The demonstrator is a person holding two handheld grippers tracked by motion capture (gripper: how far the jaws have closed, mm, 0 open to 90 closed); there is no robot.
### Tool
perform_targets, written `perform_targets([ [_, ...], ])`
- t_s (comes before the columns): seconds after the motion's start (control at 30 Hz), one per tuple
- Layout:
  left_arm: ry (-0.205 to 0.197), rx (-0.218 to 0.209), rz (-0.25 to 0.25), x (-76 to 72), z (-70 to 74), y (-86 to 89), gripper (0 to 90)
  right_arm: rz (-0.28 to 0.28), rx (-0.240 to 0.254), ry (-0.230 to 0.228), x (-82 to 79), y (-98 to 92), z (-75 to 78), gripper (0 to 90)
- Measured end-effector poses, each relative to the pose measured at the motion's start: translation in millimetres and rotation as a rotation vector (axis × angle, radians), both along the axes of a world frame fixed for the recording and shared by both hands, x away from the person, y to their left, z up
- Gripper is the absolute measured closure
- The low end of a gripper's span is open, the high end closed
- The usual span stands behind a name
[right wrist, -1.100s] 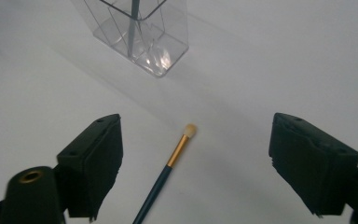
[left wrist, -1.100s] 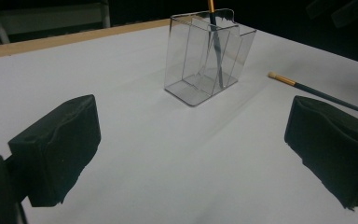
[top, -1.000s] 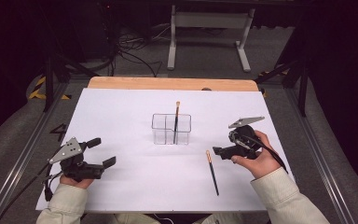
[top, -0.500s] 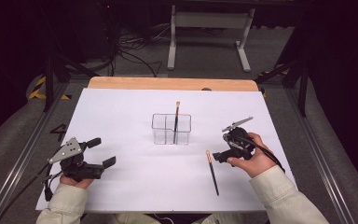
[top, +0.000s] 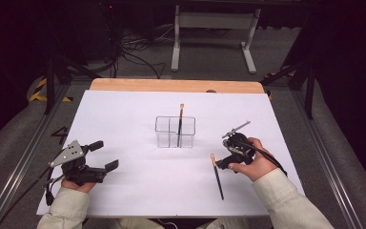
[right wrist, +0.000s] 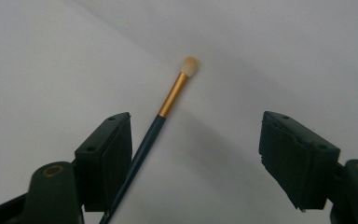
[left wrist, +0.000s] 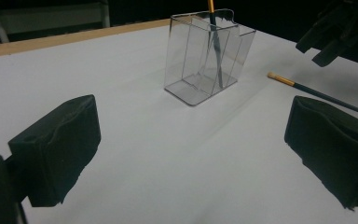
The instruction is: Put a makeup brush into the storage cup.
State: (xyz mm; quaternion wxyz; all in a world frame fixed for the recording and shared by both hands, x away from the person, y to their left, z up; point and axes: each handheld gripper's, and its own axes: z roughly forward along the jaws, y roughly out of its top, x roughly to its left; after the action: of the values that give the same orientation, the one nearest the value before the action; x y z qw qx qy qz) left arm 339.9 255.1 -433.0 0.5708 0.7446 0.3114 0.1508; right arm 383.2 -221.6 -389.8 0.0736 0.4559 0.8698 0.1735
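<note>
- Right gripper [top: 220,163], black two-jaw tool in the person's right hand [top: 250,162], sits low over the white table sheet [top: 133,119] with its jaws pointing toward the table's middle; the jaws have just been closing and stand partly open.
- Its own view puts the thin dark-handled brush with gold ferrule and pale tip [right wrist: 168,105] between the jaws, running close along the left jaw, far from the right one. No pad presses it that I can see; I read this as not yet gripped.
- High view: that brush [top: 216,175] lies flat on the sheet, tip end just beside the right gripper, handle pointing back toward the person.
- Left gripper [top: 104,156], same black type with a grey three-cornered plate on top, rests low at the near left of the sheet in the left hand [top: 76,179], jaws wide apart, nothing between them; well apart from both brushes.
- Further out, mid-sheet: clear plastic divided organiser box [top: 175,132], upright. One similar brush [top: 180,125] stands in it, gold end up, leaning slightly, in a middle compartment as far as I can tell.
- Progress, judged: one brush stowed, one on the table still to be closed on, lifted, carried to the box and dropped in. Roughly half done.
- Far edge: bare wooden strip of the tabletop [top: 171,86].
</note>
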Motion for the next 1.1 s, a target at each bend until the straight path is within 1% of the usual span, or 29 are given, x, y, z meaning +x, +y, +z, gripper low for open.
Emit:
perform_targets([
  [0.1, 0.000, 0.001, 0.000, 0.1, 0.0, 0.2, 4.2, 0.000, -0.006, 0.013, 1.2, 1.7, -4.6, 27.2],
  [0.13, 0.000, 0.001, 0.000, 0.2, 0.0, 0.2, 4.2, 0.002, -0.010, 0.024, 1.4, 2.9, -6.5, 28.0],
  [0.33, -0.001, 0.000, 0.000, 0.1, 0.0, 0.1, 4.2, 0.013, -0.031, 0.034, 0.7, 7.0, -10.6, 29.5],
  [0.43, -0.001, 0.001, 0.000, 0.0, 0.1, 0.2, 4.2, 0.019, -0.031, 0.044, 0.0, 10.0, -13.1, 29.5],
  [0.47, -0.001, 0.001, -0.001, 0.0, 0.0, 0.2, 4.2, 0.025, -0.030, 0.040, -0.1, 10.9, -14.0, 29.5],
  [0.53, -0.002, 0.000, -0.001, 0.0, 0.0, 0.2, 4.2, 0.030, -0.018, 0.045, -0.6, 12.9, -16.1, 29.5],
  [0.63, 0.001, 0.002, -0.003, 0.0, 0.3, 0.6, 4.2, 0.035, -0.018, 0.041, -0.8, 13.8, -18.4, 29.5],
  [0.7, 0.000, 0.001, -0.003, 0.0, 0.3, 0.5, 4.2, 0.038, -0.019, 0.045, -1.8, 15.1, -22.3, 30.6],
  [0.77, -0.001, 0.000, -0.002, 0.0, 0.1, 0.4, 4.2, 0.037, -0.022, 0.046, -2.3, 15.5, -23.0, 31.2],
  [0.8, -0.001, -0.001, -0.002, 0.0, 0.1, 0.2, 4.2, 0.040, -0.031, 0.049, -3.6, 16.8, -24.7, 33.9],
  [0.87, 0.001, 0.000, -0.003, 0.0, 0.2, 0.1, 4.3, 0.042, -0.035, 0.049, -4.1, 17.5, -25.2, 35.1],
  [0.97, 0.001, -0.002, -0.007, -0.2, 0.4, 0.3, 4.6, 0.047, -0.039, 0.061, -5.4, 19.1, -27.0, 37.9],
  [1.1, 0.002, -0.001, -0.006, 0.0, 0.4, 0.5, 4.5, 0.049, -0.055, 0.071, -7.1, 20.8, -29.6, 43.9],
])
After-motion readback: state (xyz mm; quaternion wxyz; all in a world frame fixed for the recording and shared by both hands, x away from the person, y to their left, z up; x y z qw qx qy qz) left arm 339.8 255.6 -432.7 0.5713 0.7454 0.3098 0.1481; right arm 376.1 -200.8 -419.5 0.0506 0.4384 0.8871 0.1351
